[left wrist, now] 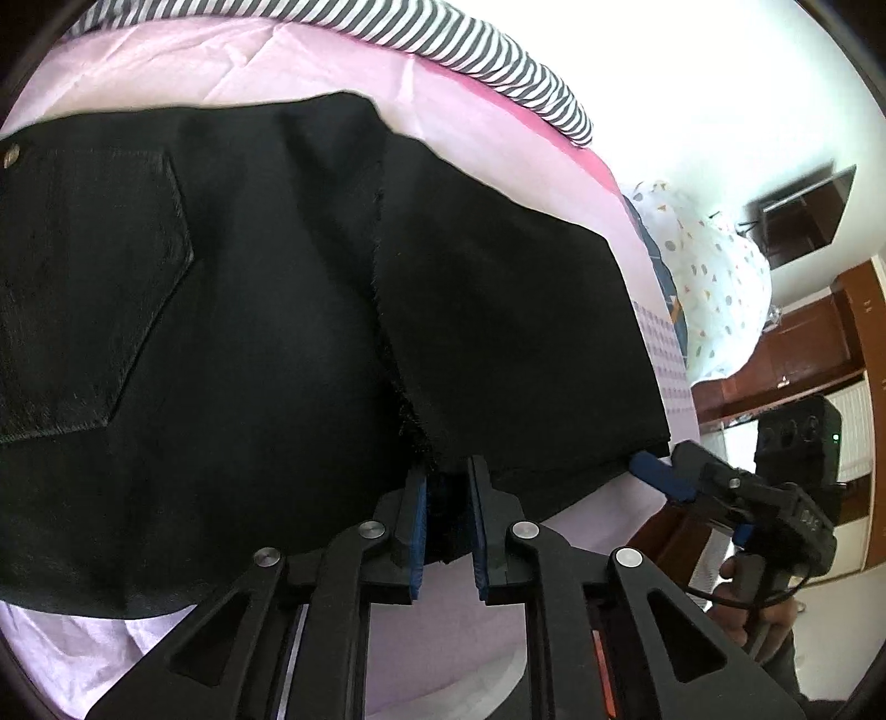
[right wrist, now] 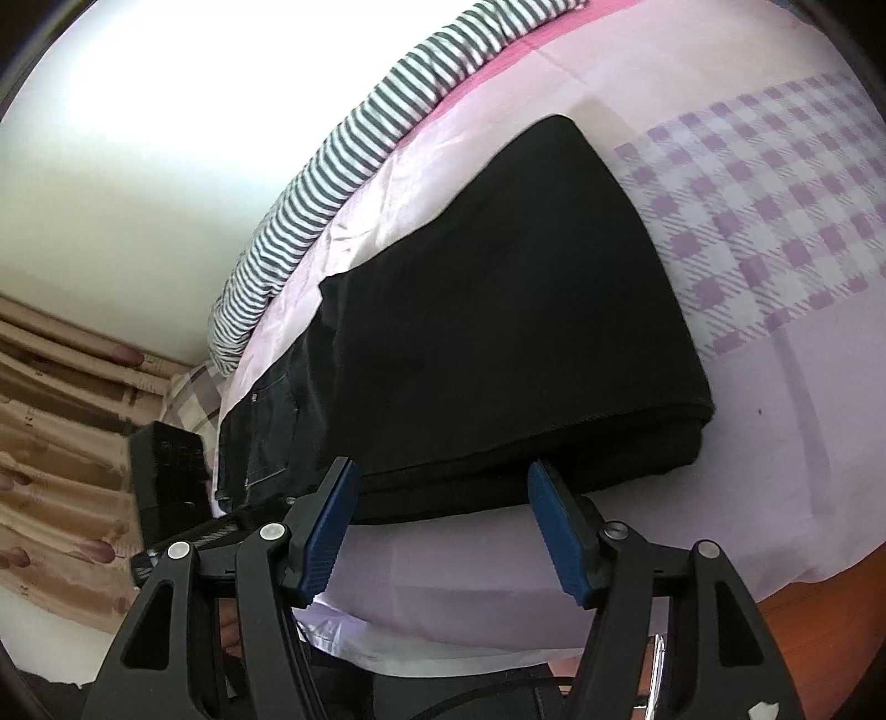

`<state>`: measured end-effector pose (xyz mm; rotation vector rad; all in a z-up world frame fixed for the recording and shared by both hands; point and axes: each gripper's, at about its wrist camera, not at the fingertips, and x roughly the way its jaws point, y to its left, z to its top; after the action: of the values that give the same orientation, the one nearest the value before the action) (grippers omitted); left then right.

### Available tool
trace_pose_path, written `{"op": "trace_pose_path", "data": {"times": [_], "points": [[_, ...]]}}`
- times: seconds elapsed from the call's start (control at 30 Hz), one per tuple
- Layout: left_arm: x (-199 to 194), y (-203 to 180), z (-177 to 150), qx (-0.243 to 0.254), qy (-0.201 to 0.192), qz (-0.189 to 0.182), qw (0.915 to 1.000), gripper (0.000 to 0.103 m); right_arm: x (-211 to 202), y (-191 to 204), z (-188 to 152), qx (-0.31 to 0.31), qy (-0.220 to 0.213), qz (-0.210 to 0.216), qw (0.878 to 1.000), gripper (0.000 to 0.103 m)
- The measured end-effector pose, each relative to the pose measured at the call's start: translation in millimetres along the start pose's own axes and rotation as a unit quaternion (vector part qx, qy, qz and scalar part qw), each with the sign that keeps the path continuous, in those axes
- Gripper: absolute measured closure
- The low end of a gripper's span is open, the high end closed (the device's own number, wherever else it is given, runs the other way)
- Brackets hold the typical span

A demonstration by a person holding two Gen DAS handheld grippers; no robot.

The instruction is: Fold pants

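Note:
Black pants (left wrist: pixel 277 310) lie folded on a pink sheet (left wrist: pixel 266 61), the leg part laid over the seat with its back pocket (left wrist: pixel 83 288) at the left. My left gripper (left wrist: pixel 448 487) is narrowly closed on the pants' near edge, with black cloth between the blue pads. In the right wrist view the folded pants (right wrist: pixel 515 310) show as a thick stack. My right gripper (right wrist: pixel 443 487) is open, its blue fingers (right wrist: pixel 554 515) at the near edge of the stack, with nothing held. It also shows in the left wrist view (left wrist: pixel 659 471) at the pants' right corner.
A striped grey-and-white cloth (left wrist: pixel 470 50) lies along the far side of the bed. A checked purple patch of sheet (right wrist: pixel 775 210) lies right of the pants. A patterned white pillow (left wrist: pixel 714 277) and wooden furniture (left wrist: pixel 803 343) stand beyond the bed's edge.

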<state>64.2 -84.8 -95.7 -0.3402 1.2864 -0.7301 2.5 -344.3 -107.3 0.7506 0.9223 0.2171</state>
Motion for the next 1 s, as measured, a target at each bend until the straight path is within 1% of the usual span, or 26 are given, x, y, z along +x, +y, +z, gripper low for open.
{"op": "trace_pose_path", "data": {"times": [0.1, 0.23, 0.27, 0.3, 0.33, 0.37, 0.4, 0.47, 0.5, 0.53, 0.67, 0.8, 0.9, 0.93, 1.0], "points": [[-1, -3, -3, 0.010, -0.005, 0.003, 0.9999, 0.092, -2, 9, 4, -0.010, 0.002, 0.010, 1.000, 0.041], [-6, -7, -6, 0.041, -0.001, 0.032, 0.9987, 0.092, -3, 23, 10, -0.035, 0.004, 0.007, 0.999, 0.041], [-8, -9, -6, 0.052, -0.002, 0.043, 0.9977, 0.092, -4, 26, 12, -0.043, -0.002, -0.001, 0.999, 0.041], [-11, -12, -7, 0.064, -0.005, 0.057, 0.9963, 0.090, -5, 31, 13, -0.056, -0.014, -0.029, 0.998, 0.041], [-12, -13, -6, 0.070, -0.008, 0.069, 0.9951, 0.090, -5, 35, 16, -0.074, -0.027, -0.077, 0.994, 0.041], [-15, -14, -6, 0.075, -0.013, 0.081, 0.9938, 0.089, -3, 38, 19, -0.092, -0.035, -0.117, 0.988, 0.041], [-18, -14, -6, 0.080, -0.019, 0.091, 0.9925, 0.085, 2, 41, 23, -0.111, -0.042, -0.168, 0.979, 0.041], [-25, -11, -6, 0.080, -0.031, 0.109, 0.9903, 0.084, 11, 43, 27, -0.133, -0.045, -0.212, 0.967, 0.041], [-30, -8, -6, 0.079, -0.037, 0.110, 0.9900, 0.083, 20, 44, 28, -0.146, -0.040, -0.232, 0.961, 0.042], [-37, -5, -7, 0.076, -0.044, 0.109, 0.9901, 0.083, 26, 43, 29, -0.150, -0.033, -0.243, 0.958, 0.042], [-66, 24, -17, 0.044, -0.073, 0.106, 0.9907, 0.081, 48, 47, 25, -0.165, -0.017, -0.252, 0.953, 0.041], [-99, 58, -28, -0.005, -0.101, 0.100, 0.9899, 0.079, 75, 61, 29, -0.181, 0.003, -0.235, 0.955, 0.040], [-127, 80, -41, -0.027, -0.134, 0.111, 0.9845, 0.076, 103, 82, 37, -0.208, 0.009, -0.234, 0.950, 0.035], [-132, 85, -44, -0.036, -0.142, 0.118, 0.9822, 0.075, 109, 87, 39, -0.212, 0.010, -0.233, 0.949, 0.035], [-143, 99, -49, -0.056, -0.156, 0.118, 0.9792, 0.074, 128, 103, 48, -0.223, 0.018, -0.226, 0.948, 0.035]]}}
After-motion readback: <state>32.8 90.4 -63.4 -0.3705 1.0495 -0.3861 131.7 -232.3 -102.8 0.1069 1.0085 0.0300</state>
